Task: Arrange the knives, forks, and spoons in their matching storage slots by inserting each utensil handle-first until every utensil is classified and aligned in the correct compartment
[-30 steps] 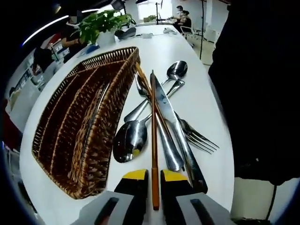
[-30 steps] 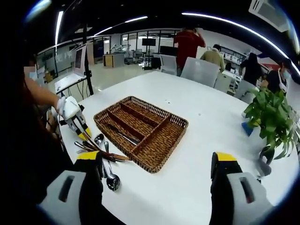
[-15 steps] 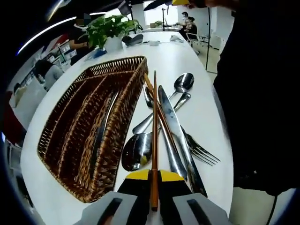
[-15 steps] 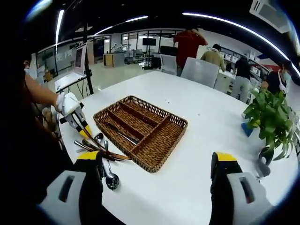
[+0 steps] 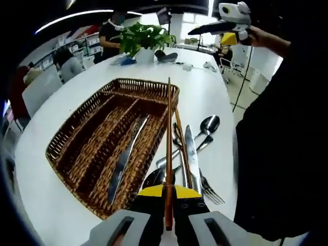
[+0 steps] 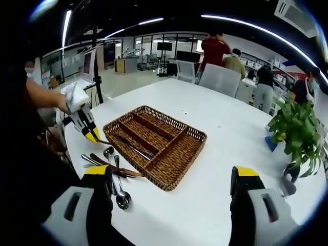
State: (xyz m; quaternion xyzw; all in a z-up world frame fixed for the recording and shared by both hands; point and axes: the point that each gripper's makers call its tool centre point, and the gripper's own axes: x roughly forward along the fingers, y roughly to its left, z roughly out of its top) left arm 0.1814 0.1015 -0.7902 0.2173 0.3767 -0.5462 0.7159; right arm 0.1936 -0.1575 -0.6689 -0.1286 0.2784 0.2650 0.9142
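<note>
My left gripper is shut on a brown wooden chopstick that points away over the woven wicker tray. One knife lies in a tray slot. On the white table right of the tray lie a second chopstick, spoons, a knife and a fork. In the right gripper view, my right gripper stands wide open above the table, near the wicker tray. The left gripper hovers at the tray's left end, above the utensil pile.
A potted plant stands at the table's far side; the same potted plant sits beyond the tray. People and chairs are in the background. The right gripper shows at the upper right, and a person's dark clothing borders the table.
My left gripper has closed on the chopstick, lifted it off the pile and swung it up toward the tray. The right gripper has stayed open and still.
</note>
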